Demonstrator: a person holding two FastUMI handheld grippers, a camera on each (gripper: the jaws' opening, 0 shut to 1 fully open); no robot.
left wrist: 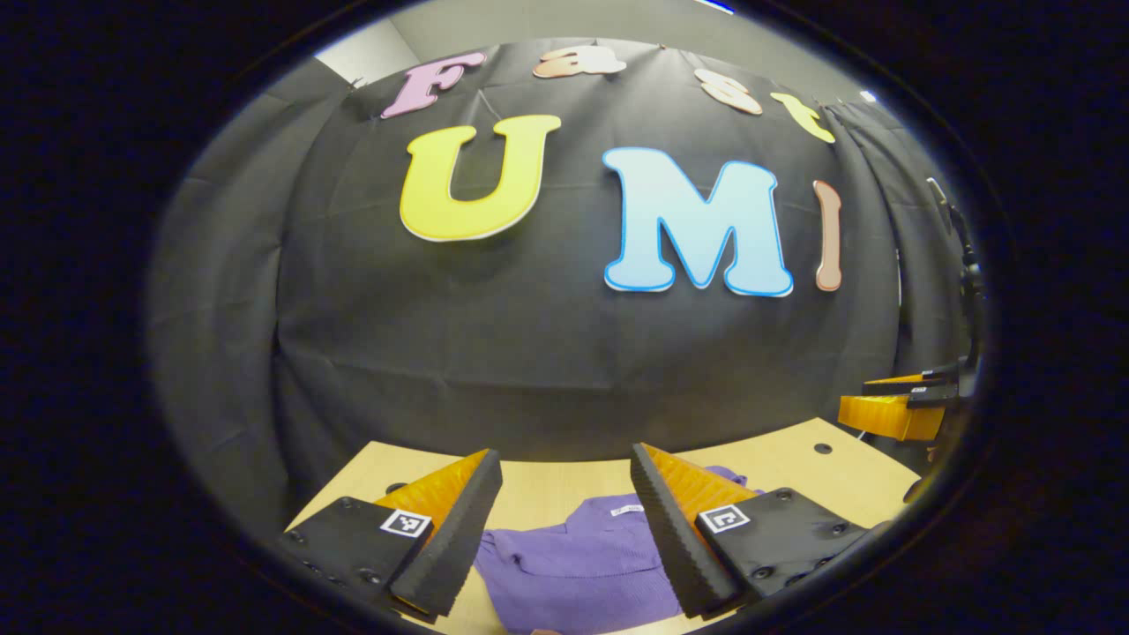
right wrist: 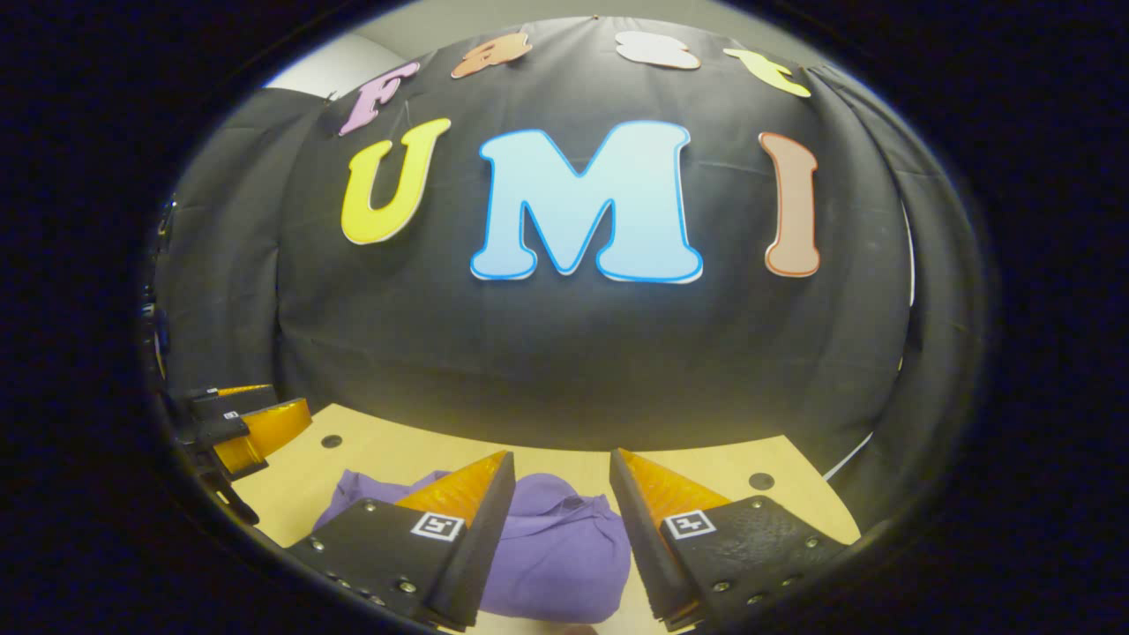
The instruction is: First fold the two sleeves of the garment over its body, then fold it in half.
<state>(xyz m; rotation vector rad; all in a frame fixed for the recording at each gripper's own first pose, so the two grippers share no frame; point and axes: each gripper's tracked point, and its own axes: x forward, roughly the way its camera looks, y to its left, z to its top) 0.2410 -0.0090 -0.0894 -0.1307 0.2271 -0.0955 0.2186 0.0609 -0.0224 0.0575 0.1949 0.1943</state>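
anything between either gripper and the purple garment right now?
Nothing visible. The purple garment lies bunched on the wooden table, directly ahead of the open left gripper and, in the right gripper view, of the open right gripper. Neither touches it.

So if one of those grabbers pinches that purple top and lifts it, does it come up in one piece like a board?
Probably not. The purple garment lies in soft rumples on the wooden table, so it would likely droop from the pinch. It looks like thin knit, so probably light. On that smooth tabletop, a push would likely bunch it.
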